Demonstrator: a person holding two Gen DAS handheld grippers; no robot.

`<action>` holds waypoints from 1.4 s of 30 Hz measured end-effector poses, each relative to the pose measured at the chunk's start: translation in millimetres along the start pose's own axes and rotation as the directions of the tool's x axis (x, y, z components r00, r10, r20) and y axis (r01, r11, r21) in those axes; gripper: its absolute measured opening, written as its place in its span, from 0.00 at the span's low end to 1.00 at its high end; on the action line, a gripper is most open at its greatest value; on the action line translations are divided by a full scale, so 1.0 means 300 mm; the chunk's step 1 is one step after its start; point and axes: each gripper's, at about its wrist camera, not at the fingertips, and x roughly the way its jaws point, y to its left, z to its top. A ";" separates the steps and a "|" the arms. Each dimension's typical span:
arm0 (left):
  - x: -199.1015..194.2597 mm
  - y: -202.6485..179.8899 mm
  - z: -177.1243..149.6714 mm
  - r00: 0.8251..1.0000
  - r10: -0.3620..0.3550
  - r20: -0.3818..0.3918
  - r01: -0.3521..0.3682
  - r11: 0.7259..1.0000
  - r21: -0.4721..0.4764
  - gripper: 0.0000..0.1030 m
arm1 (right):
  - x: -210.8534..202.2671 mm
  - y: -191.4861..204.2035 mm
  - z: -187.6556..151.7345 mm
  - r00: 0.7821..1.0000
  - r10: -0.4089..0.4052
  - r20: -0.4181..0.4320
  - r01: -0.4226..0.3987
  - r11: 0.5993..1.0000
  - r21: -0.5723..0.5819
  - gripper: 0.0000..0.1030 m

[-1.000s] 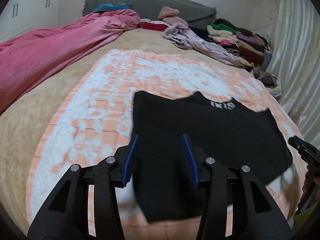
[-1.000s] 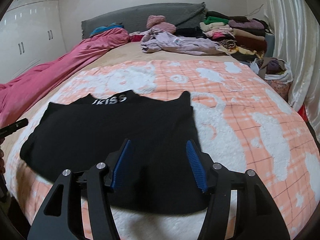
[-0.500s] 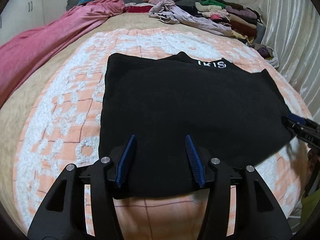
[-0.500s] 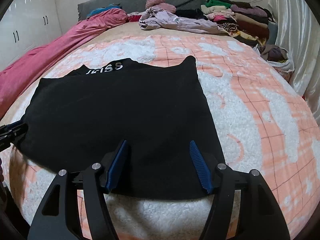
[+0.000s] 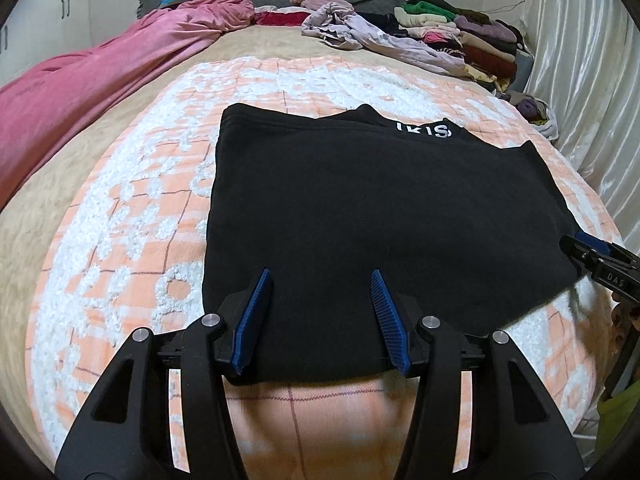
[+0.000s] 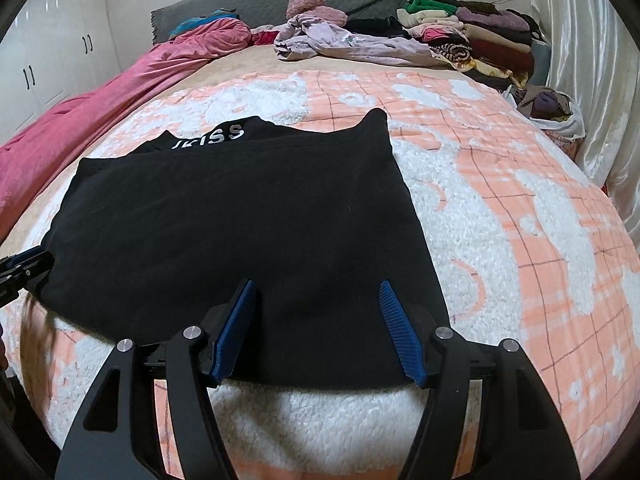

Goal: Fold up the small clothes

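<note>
A black garment [image 5: 360, 216] with white lettering at its far edge lies flat on the orange-and-white blanket [image 5: 132, 216]; it also shows in the right wrist view [image 6: 240, 220]. My left gripper [image 5: 322, 276] is open, its blue pads over the garment's near left hem. My right gripper [image 6: 318, 286] is open over the near right hem. Each gripper's tip shows at the edge of the other's view: the right one [image 5: 592, 252], the left one [image 6: 20, 264]. Neither holds cloth.
A pink duvet [image 5: 100, 68] lies along the left of the bed. A lilac garment [image 6: 340, 42] and a stack of folded clothes [image 6: 472, 40] sit at the far right by the grey headboard. A curtain [image 6: 592, 60] hangs right. White wardrobes [image 6: 52, 60] stand left.
The garment was lowered and now lies flat on the blanket. Both grippers have come down to its near hem and stay open.
</note>
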 end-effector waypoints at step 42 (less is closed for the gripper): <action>-0.233 0.175 -0.005 0.994 0.069 0.079 -0.055 0.985 -0.166 0.90 | -0.248 0.183 0.022 0.986 0.070 0.153 -0.064 0.997 -0.043 0.92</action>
